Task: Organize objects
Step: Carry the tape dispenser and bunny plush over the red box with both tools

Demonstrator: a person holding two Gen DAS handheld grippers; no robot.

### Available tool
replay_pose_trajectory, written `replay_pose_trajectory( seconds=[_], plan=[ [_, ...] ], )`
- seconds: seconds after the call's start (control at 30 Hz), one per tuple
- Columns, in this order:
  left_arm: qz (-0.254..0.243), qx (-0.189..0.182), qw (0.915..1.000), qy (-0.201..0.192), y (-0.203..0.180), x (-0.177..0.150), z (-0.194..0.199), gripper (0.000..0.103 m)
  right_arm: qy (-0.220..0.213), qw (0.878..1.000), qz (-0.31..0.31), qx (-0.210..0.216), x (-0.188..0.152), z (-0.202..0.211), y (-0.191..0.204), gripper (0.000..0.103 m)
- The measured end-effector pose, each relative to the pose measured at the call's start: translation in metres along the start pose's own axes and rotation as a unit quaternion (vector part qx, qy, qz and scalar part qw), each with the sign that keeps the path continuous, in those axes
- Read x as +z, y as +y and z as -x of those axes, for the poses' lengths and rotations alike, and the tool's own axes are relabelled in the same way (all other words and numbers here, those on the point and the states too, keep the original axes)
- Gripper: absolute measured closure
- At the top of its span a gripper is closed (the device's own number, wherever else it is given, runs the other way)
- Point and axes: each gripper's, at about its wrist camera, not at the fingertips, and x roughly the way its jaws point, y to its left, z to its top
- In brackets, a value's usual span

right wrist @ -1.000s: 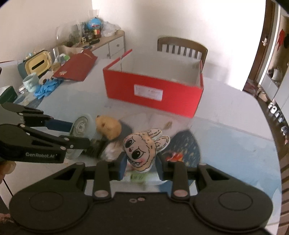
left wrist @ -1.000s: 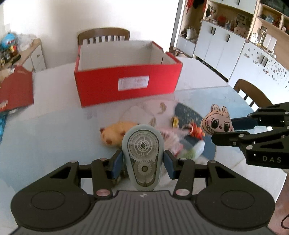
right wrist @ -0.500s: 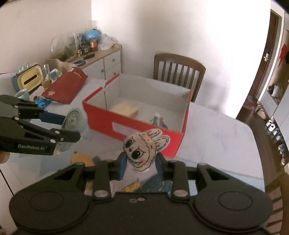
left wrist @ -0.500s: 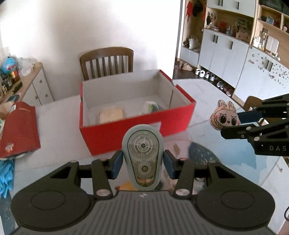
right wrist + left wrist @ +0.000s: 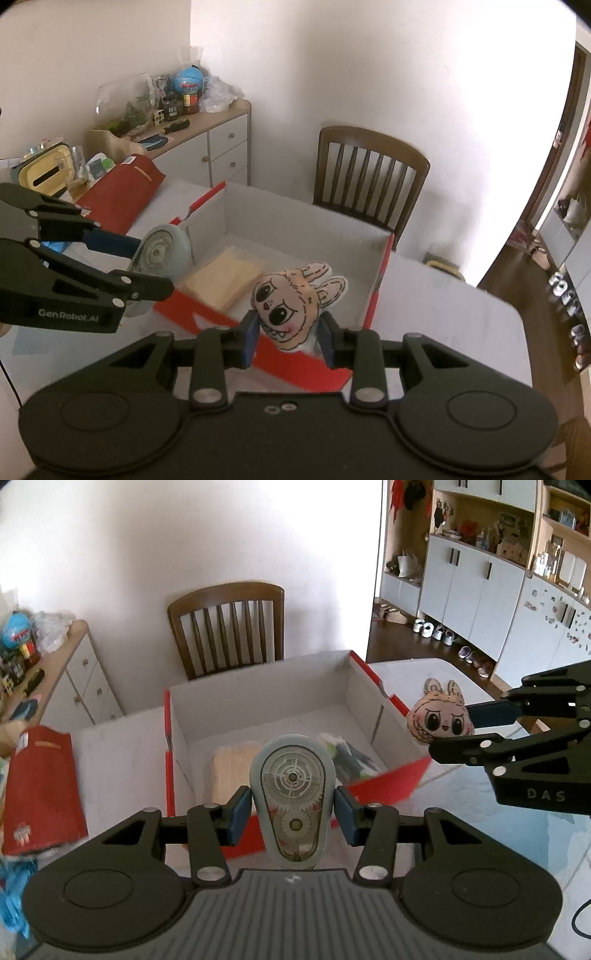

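Pinching a grey gear-faced gadget, the left tongs hang above the red box's near wall; at three o'clock, the right tongs clamp a bunny-eared plush face over the same box on the desk.

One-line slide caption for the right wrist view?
Right gripper carries a bunny-eared monster plush over the open red box; left gripper brings a gear-patterned gadget.

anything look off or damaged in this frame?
Nothing stands out. The left claw grips the gear-faced gadget, the right claw the cartoon plush head, both beside the open red box, which looks intact.
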Motion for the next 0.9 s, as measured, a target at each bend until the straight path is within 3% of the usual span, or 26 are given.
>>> replay_pose_trajectory(
  seconds=[0.43,0.9],
  plan=[
    [-0.011,0.041,0.9985,0.035,0.024,0.044,-0.07,0.055,0.028,0.999,0.013,-0.016,0.018,-0.074,-0.014,0.069],
    [0.001,0.05,0.9939,0.098,0.042,0.041,-0.135,0.055,0.082,0.997,-0.007,-0.001,0.015,-0.133,-0.01,0.069]
  ],
)
